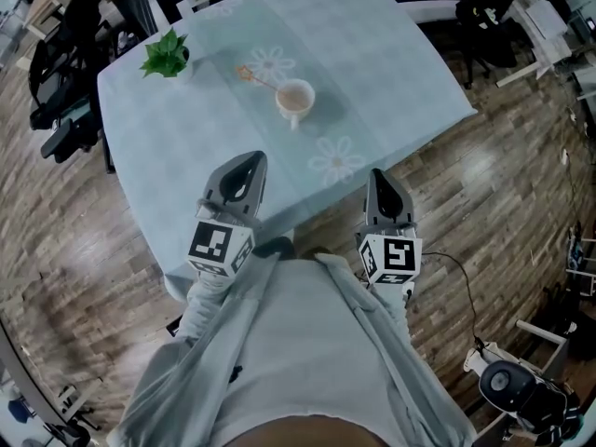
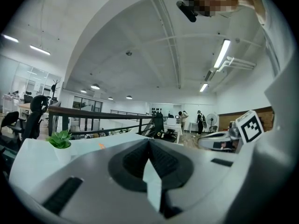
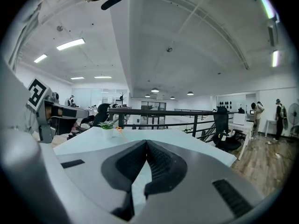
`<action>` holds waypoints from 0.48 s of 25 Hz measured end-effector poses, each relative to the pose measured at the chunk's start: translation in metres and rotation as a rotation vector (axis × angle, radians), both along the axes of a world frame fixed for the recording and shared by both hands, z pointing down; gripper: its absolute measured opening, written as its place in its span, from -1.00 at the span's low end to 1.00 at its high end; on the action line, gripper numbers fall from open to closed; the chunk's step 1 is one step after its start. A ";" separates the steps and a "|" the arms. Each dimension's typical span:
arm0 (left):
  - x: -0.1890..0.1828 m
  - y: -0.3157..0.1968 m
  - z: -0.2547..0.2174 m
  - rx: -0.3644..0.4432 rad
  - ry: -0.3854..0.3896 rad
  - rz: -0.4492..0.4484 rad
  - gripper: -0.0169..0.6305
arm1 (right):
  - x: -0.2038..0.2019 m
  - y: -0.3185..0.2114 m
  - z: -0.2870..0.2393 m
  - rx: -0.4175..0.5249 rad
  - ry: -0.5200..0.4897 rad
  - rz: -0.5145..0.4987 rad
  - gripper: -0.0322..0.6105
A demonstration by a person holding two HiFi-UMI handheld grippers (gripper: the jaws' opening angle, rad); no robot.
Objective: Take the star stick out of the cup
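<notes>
Head view: I am holding both tools low in front of me at the near edge of the tabletop [image 1: 391,54], well apart from the work. Left tool [image 1: 253,158] is sitting clenched on nothing; left gripper view is showing its pads meeting with no gap. Right tool [image 1: 376,173] is likewise clenched and empty, hanging over the wood floor [image 1: 503,203] just off the tabletop's edge.

Cup [image 1: 294,98] is standing upright near mid-tabletop. Star stick [image 1: 259,79] is resting in it, leaning over the rim toward the plant [image 1: 166,56], its star end hanging outside the cup.

Risks I am noting:
- Arriving with pads clenched: I would be nudging the stick or the cup instead of gripping, so the tool needs releasing before contact
- The cup is looking small and light; dragging the stick sideways against the rim would likely be tipping it. I am judging a pull along the stick's lean to be safer, perhaps with the other tool steadying the cup
- The stick is thin; a pinch off its centre could be letting it slip or swing toward the plant
</notes>
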State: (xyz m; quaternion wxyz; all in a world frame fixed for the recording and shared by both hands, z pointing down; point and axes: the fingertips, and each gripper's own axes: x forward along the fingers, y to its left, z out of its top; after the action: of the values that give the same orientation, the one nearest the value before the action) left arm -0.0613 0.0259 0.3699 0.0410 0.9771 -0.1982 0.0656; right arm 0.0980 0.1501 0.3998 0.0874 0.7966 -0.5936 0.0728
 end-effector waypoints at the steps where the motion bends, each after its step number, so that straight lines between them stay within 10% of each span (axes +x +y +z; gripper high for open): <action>1: 0.001 -0.003 0.001 -0.004 -0.002 0.002 -0.89 | 0.000 -0.003 0.001 -0.005 -0.002 0.002 -0.85; 12: 0.016 -0.040 0.028 -0.077 -0.038 -0.053 -0.89 | 0.017 -0.052 0.022 -0.062 -0.056 -0.064 -0.85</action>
State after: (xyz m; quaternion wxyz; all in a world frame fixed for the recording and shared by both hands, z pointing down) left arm -0.0448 -0.0136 0.3978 0.0768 0.9677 -0.2221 0.0906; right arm 0.1146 0.0980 0.4216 0.0976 0.7717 -0.6186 0.1105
